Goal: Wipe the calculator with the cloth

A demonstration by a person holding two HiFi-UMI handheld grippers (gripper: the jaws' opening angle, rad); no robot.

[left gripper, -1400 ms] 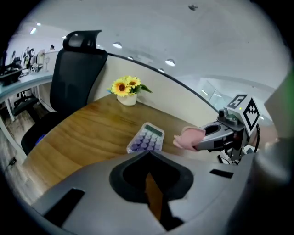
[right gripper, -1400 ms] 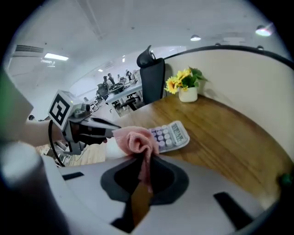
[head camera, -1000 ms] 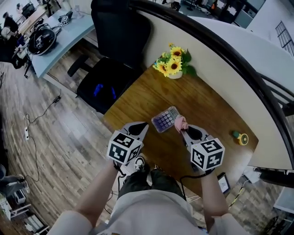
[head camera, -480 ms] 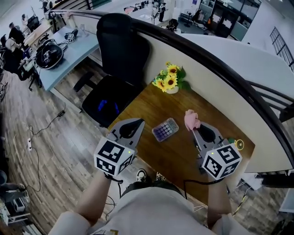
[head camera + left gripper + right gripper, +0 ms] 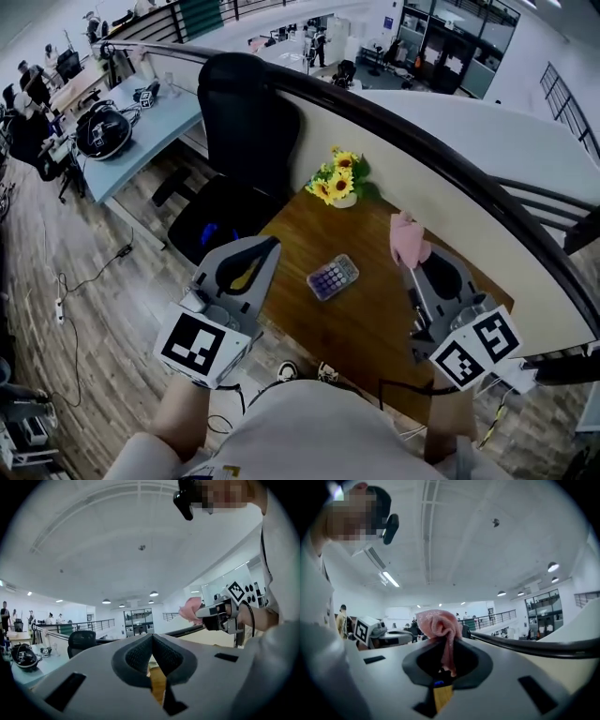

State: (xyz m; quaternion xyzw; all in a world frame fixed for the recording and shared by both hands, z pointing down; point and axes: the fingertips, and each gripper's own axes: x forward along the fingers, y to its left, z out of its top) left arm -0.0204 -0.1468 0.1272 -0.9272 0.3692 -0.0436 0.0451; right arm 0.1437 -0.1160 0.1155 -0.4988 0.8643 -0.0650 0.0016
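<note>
The right tool point(image 5: 411, 269) pinches the pink cloth point(image 5: 409, 239), held well above the surface point(image 5: 375, 323). The left tool point(image 5: 271, 244) is pressed together on nothing. The calculator point(image 5: 332, 277) lies flat between them, down and to the right tool's left, with its long axis diagonal.

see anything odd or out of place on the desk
Nothing spilled or damaged. The calculator lies skewed to the desk edges, and the cloth is bunched in the right gripper, up off the calculator. The flowers stand upright.
</note>
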